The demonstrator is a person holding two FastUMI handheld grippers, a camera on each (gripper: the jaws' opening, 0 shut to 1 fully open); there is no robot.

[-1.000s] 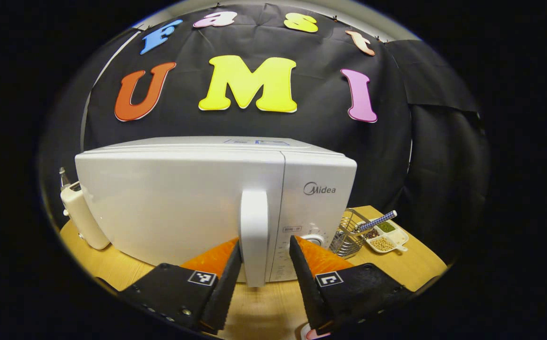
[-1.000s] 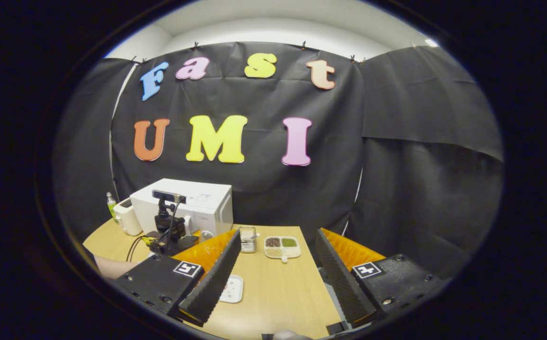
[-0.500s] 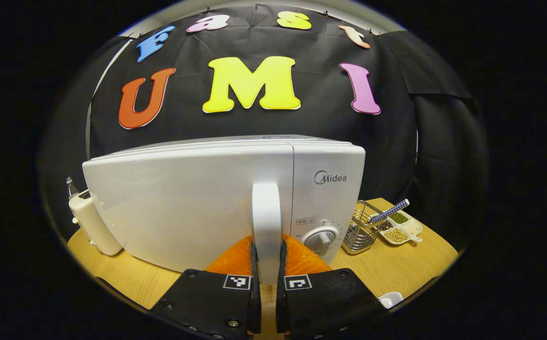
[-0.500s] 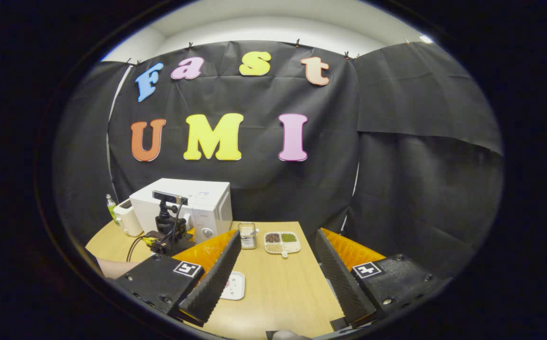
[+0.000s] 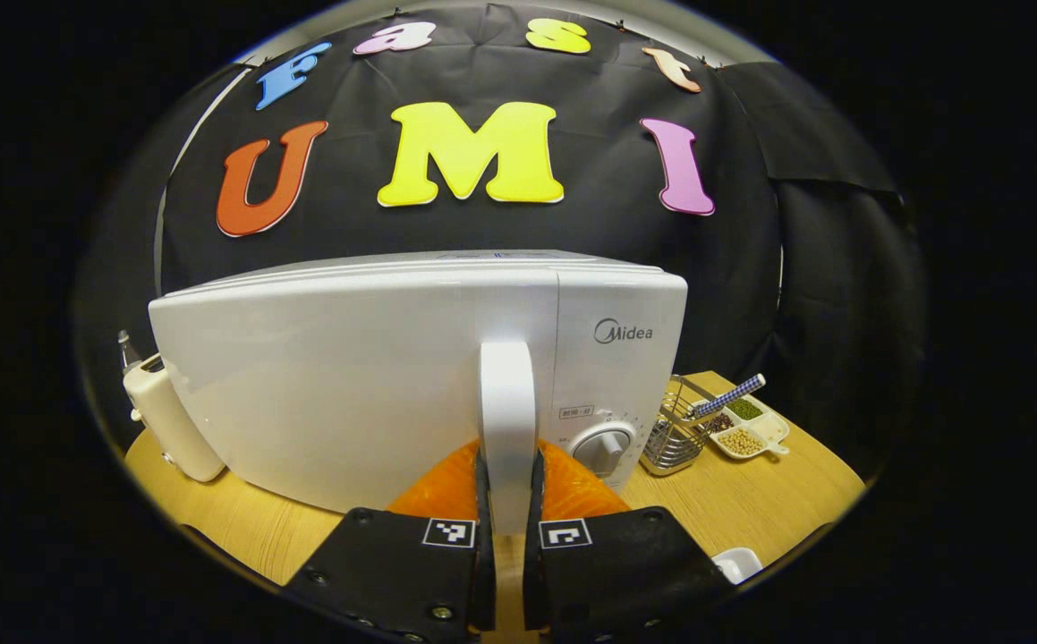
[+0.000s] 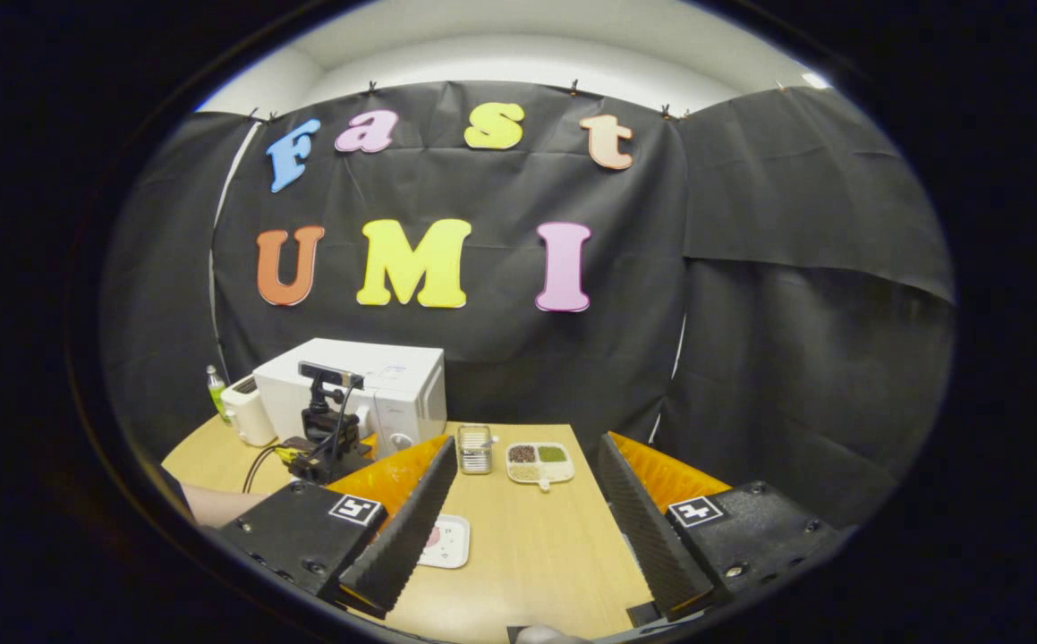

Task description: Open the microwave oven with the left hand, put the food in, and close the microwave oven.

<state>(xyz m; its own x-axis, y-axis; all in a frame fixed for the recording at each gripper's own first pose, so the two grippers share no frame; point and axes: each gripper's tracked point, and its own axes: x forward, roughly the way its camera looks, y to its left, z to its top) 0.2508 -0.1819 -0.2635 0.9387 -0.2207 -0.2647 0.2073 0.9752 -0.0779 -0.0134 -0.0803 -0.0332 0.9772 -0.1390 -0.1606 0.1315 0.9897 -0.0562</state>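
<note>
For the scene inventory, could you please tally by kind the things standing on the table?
Microwave oven: 1
Toaster: 1
Bottle: 1
Wire basket: 1
Divided dishes: 2, one with beans, one near the front
Total: 6

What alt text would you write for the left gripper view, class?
The left gripper is clamped on the white microwave's vertical door handle, with the door looking closed. To the right on the wooden table stand a wire basket and a divided dish of beans.
</note>
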